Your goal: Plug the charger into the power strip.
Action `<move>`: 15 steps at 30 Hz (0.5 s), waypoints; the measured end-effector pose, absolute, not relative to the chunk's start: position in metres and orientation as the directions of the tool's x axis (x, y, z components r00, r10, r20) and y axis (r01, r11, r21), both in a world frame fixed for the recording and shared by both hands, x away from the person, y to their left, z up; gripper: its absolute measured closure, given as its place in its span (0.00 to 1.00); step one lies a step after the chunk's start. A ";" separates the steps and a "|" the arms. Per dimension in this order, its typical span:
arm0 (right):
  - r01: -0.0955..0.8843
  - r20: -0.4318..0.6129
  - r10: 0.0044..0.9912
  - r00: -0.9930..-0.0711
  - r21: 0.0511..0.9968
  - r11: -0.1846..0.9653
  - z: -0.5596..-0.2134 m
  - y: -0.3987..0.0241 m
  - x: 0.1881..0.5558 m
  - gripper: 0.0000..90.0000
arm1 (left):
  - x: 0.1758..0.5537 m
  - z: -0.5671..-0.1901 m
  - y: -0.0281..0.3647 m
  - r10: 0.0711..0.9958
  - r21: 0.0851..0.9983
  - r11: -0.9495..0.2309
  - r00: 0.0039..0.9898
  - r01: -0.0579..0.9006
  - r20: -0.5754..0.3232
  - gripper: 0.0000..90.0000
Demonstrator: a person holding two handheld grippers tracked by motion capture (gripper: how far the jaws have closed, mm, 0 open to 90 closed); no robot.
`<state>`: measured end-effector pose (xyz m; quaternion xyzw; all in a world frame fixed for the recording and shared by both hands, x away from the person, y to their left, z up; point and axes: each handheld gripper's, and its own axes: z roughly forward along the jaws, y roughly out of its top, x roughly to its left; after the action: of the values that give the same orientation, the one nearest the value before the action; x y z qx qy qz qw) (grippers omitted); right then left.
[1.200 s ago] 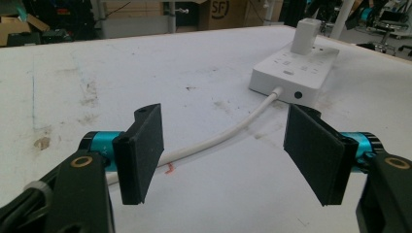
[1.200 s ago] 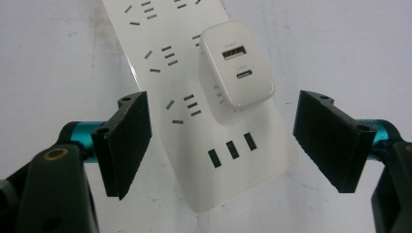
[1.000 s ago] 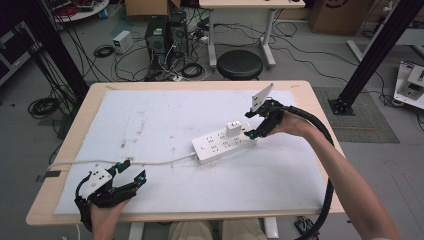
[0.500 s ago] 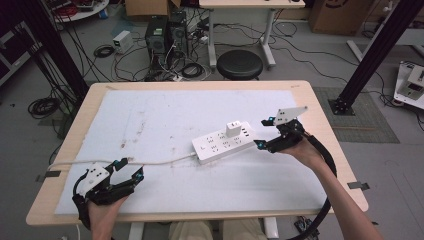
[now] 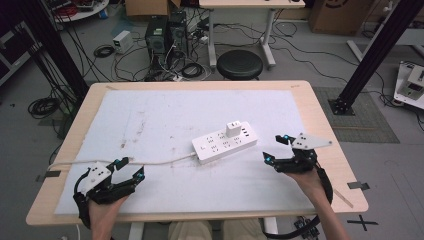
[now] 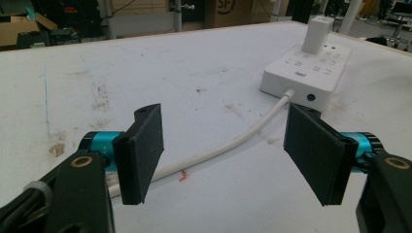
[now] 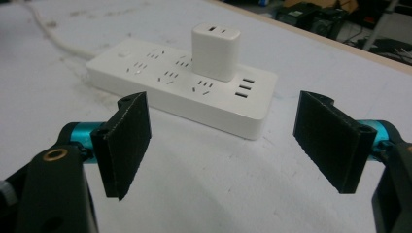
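Observation:
A white power strip [image 5: 225, 142] lies near the middle of the white mat, with a white charger block [image 5: 233, 128] plugged into its far end. The strip [image 7: 180, 87] and its charger [image 7: 215, 51] lie just ahead of my right gripper [image 7: 221, 145], whose jaws stand open and empty. In the high view my right gripper [image 5: 276, 149] rests on the mat to the right of the strip. The strip's white cable [image 5: 150, 162] runs left toward my left gripper [image 5: 129, 167], which is open over the cable [image 6: 218, 150] without touching it.
The white mat [image 5: 165, 110] covers most of the wooden table [image 5: 320, 125]. Beyond the far edge stand a black stool [image 5: 240, 64], computer towers [image 5: 162, 32] and tangled floor cables. A black frame post [image 5: 380, 50] rises at the right.
My right gripper has pulled away from the charger, moving right and toward the near edge and sinking to the mat. The charger stays plugged into the strip. My left gripper has kept still.

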<state>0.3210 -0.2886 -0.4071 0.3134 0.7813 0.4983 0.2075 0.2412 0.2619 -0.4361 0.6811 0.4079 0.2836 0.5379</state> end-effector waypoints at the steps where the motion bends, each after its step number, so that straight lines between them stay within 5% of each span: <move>1: 0.289 0.012 0.699 -0.715 0.916 0.279 -0.409 -0.291 0.318 0.25 | 0.241 -0.436 0.262 0.861 0.964 -0.085 0.505 0.251 -0.056 0.34; 15: 0.310 0.087 0.793 -0.603 0.941 0.132 -0.424 -0.305 0.289 0.25 | 0.243 -0.435 0.261 0.861 0.966 -0.088 0.506 0.244 -0.049 0.34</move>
<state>0.2888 -0.3051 -0.4235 0.3843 0.7178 0.5349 0.2257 0.2425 0.2605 -0.4350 0.6799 0.4064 0.2860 0.5392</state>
